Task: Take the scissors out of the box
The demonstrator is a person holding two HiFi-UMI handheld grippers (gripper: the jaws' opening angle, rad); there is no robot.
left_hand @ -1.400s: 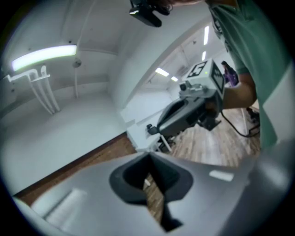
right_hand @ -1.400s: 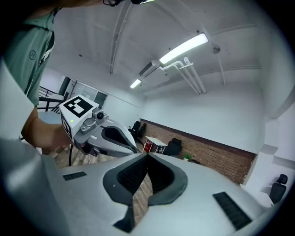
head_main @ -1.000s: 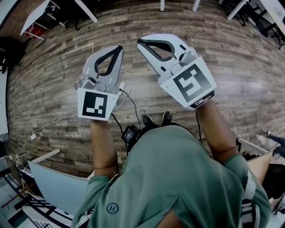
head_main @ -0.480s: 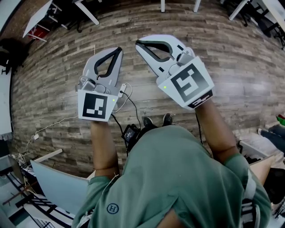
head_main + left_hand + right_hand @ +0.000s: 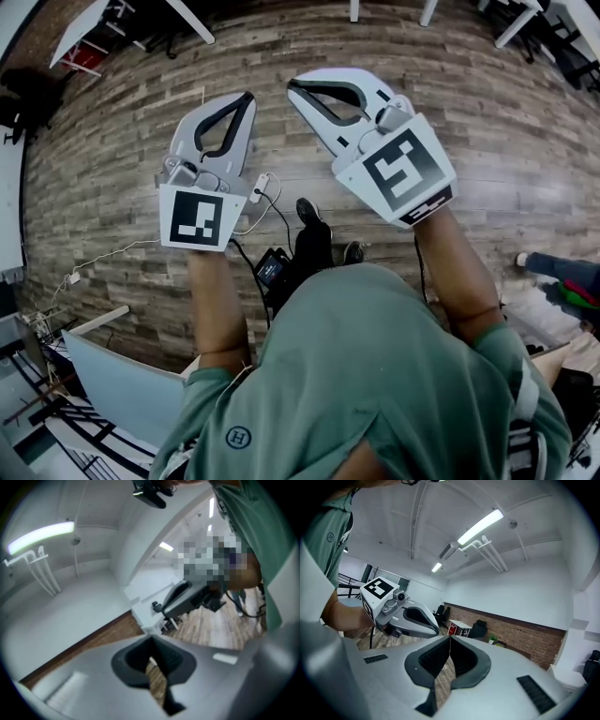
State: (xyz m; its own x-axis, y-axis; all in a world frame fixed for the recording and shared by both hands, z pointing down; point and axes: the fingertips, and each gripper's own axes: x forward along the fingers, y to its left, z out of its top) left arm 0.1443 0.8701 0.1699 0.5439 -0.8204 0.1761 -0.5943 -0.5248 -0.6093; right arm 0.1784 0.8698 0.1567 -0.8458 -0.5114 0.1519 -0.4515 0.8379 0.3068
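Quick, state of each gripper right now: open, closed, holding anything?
Left gripper: closed, tips touching, holding nothing.
Right gripper: closed, tips touching, holding nothing.

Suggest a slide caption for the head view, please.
Person in a green shirt holds the left gripper and right gripper, both shut and empty, above a wooden floor.
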